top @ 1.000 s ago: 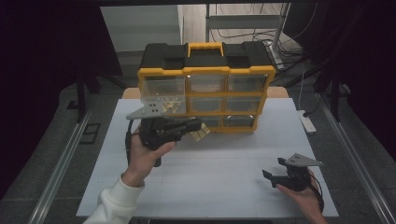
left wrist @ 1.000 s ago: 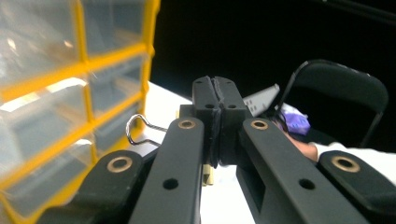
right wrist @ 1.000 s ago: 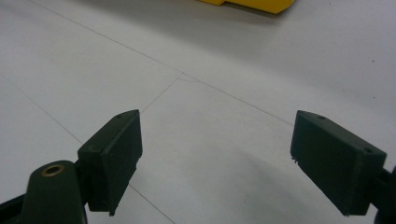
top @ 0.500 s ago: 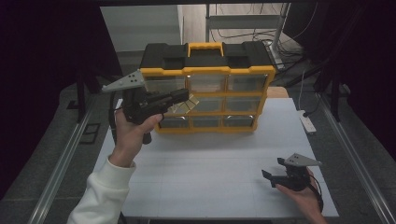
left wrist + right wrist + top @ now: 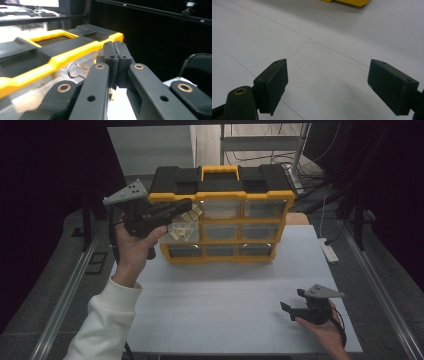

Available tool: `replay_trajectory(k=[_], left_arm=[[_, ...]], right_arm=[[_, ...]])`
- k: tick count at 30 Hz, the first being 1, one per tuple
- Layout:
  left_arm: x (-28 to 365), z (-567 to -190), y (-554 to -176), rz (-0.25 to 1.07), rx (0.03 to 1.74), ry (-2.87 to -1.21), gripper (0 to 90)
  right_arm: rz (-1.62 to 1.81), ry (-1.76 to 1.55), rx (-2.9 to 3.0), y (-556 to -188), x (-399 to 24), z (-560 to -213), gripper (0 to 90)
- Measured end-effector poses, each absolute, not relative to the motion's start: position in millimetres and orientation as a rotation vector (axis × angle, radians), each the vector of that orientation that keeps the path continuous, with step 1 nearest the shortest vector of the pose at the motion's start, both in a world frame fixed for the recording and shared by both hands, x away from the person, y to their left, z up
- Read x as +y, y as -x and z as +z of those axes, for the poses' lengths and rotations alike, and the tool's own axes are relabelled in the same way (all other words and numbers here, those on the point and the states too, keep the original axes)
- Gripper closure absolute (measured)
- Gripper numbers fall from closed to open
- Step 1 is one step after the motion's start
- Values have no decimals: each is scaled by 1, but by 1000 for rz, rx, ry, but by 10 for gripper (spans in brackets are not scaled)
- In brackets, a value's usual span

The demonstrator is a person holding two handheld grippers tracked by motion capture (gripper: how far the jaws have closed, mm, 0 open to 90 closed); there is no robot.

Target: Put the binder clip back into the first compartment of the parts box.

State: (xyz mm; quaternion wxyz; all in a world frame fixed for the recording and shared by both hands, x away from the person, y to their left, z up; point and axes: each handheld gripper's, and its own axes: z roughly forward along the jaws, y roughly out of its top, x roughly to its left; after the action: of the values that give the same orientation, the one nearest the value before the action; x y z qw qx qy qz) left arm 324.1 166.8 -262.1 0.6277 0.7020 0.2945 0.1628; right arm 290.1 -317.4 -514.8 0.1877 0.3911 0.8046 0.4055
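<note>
A yellow and black organizer [image 5: 222,212] with clear drawers stands at the twelve o'clock end of the white tabletop [image 5: 225,310]. The left claw [image 5: 187,205], held up in a hand [image 5: 132,247] with a white sleeve [image 5: 107,320], hangs at ten o'clock, its tips in front of the organizer's upper left drawer. A clear bag of small tan pieces [image 5: 182,225] hangs just below the claw's tips, against the drawer fronts; whether the tips pinch it cannot be made out. The right claw [image 5: 292,302] rests low at four o'clock on the tabletop, jaws apart, pointing toward nine o'clock, well apart from the organizer.
</note>
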Motion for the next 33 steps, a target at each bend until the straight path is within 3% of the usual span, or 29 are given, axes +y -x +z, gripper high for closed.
replay_trajectory(k=[10,21,30,31,33], left_arm=[[191,-272,-357,377,818,-1567,892],[187,-281,-367,452,878,-1624,891],[185,-288,-369,439,883,-1636,882],[186,-288,-369,432,871,-1631,870],[186,-287,-367,401,844,-1620,757]], right_arm=[[1139,-1100,2269,-289,-318,-515,165],[1140,-1101,2265,-289,-317,-515,165],[1140,-1102,2264,-288,-318,-515,165],[1140,-1102,2263,-288,-318,-515,165],[1139,-1102,2264,-288,-318,-515,165]])
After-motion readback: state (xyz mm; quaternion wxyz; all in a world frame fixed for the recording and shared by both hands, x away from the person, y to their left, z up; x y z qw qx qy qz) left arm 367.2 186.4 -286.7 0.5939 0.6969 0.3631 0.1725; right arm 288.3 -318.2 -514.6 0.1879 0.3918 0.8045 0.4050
